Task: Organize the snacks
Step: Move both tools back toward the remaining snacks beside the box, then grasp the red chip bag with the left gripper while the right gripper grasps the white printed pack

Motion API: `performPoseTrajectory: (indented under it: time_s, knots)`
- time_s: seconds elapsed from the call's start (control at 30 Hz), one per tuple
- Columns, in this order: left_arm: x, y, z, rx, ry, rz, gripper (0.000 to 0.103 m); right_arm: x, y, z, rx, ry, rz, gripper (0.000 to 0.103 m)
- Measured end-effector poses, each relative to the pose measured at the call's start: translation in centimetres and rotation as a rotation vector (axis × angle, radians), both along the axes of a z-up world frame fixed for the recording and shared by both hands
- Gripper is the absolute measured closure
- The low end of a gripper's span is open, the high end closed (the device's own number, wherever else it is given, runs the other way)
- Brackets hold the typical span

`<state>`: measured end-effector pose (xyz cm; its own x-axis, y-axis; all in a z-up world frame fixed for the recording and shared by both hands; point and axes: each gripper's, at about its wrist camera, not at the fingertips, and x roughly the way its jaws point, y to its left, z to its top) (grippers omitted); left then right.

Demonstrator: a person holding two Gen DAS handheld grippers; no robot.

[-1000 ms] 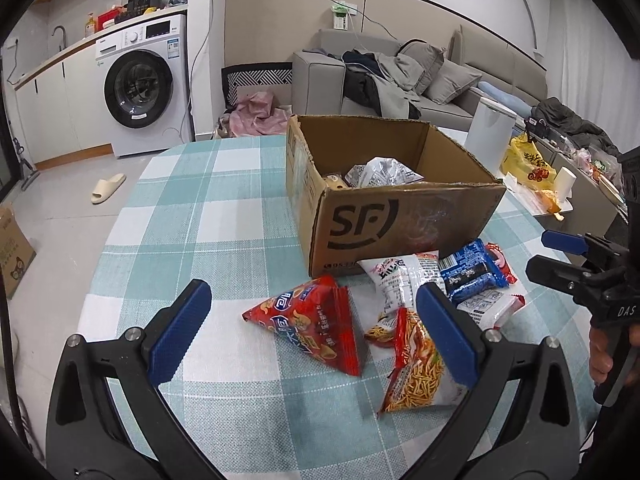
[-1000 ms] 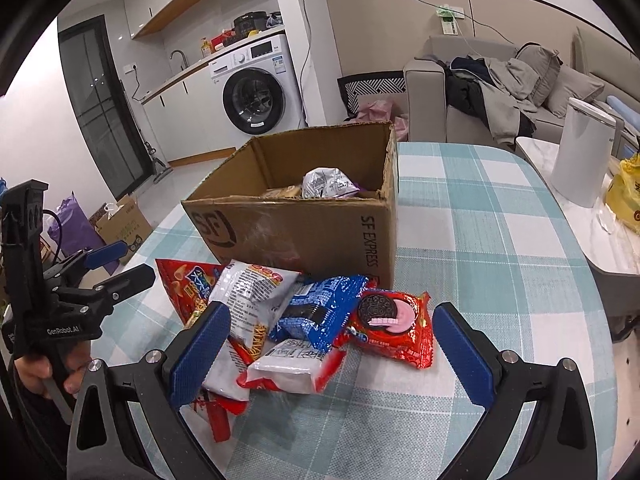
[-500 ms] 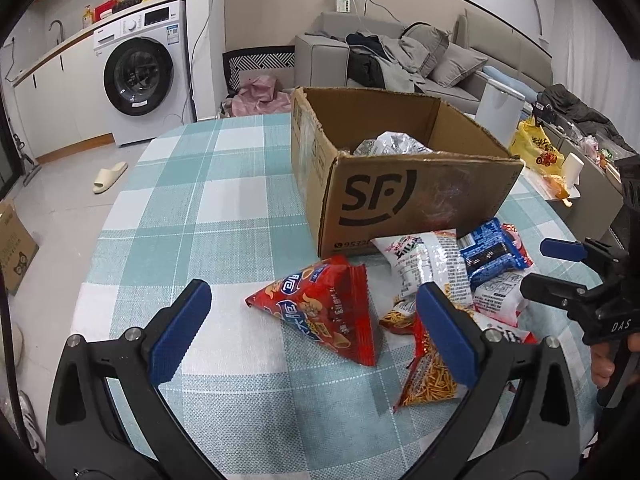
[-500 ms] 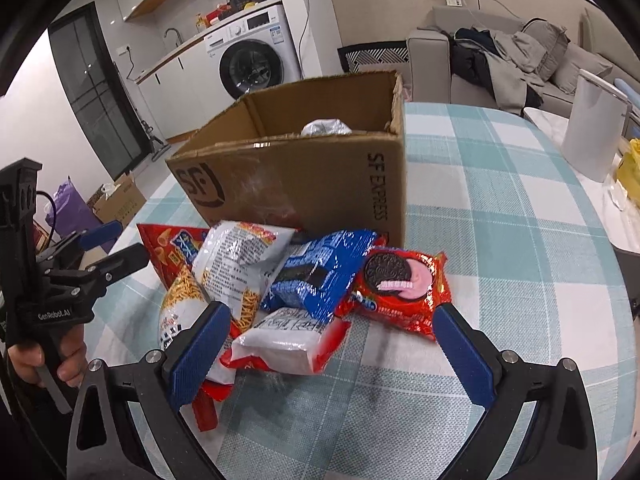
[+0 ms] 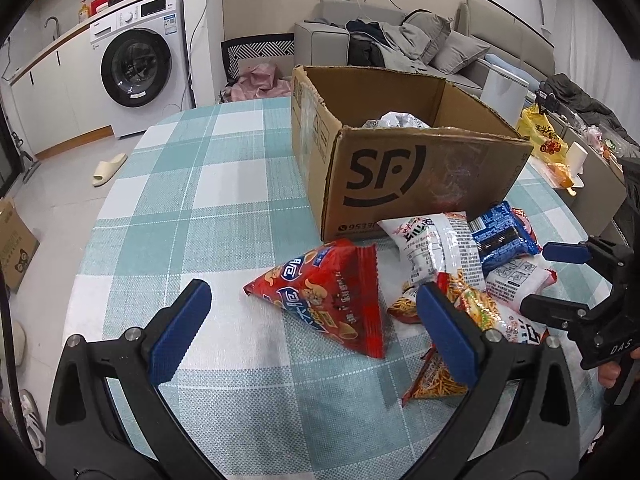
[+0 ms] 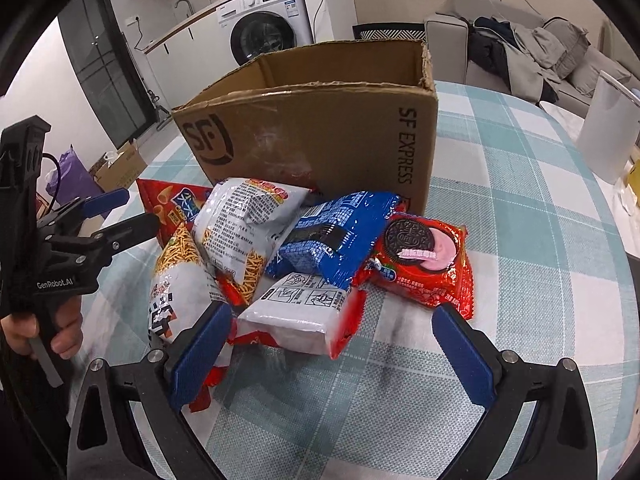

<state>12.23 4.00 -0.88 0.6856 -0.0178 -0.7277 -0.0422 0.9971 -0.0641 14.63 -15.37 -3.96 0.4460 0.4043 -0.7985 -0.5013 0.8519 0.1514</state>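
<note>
Still at the pick-a-snack stage I reckon, nothing grabbed yet: my left gripper (image 5: 316,328) and right gripper (image 6: 328,350) both gape wide and empty. Red triangle bag (image 5: 326,294) sits right between my left fingers, so next is drop, squeeze, lift into the cardboard box (image 5: 404,172) just behind.

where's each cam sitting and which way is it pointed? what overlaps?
Left wrist: on the left gripper, low over the table, facing the red triangular bag and cardboard box; right gripper at right edge.
Right wrist: on the right gripper, facing the snack pile and Oreo pack; left gripper at left.
Shared: box, pile, checked tablecloth.
</note>
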Motion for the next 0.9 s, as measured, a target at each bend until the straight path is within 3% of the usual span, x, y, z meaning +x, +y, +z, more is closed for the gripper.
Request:
performPoseTrajectory:
  time_s: [0.4, 0.73, 0.87, 0.9]
  knots:
    - [0.8, 0.7, -1.2, -0.011, 0.029, 0.014, 0.001, -0.5, 0.4, -0.9, -0.076, 0.015, 0.024, 0.003]
    - [1.2, 0.9, -2.1, -0.012, 0.05, 0.017, 0.001, -0.9, 1.0, -1.2, -0.098, 0.008, 0.059, 0.021]
    - [1.5, 1.0, -2.5, -0.011, 0.058, 0.018, 0.001, -1.3, 1.1, -1.0, -0.089, 0.008, 0.088, 0.032]
    - [1.6, 1.0, -2.7, -0.013, 0.062, 0.02, 0.001, -1.6, 1.4, -0.9, -0.087, 0.007, 0.095, 0.039]
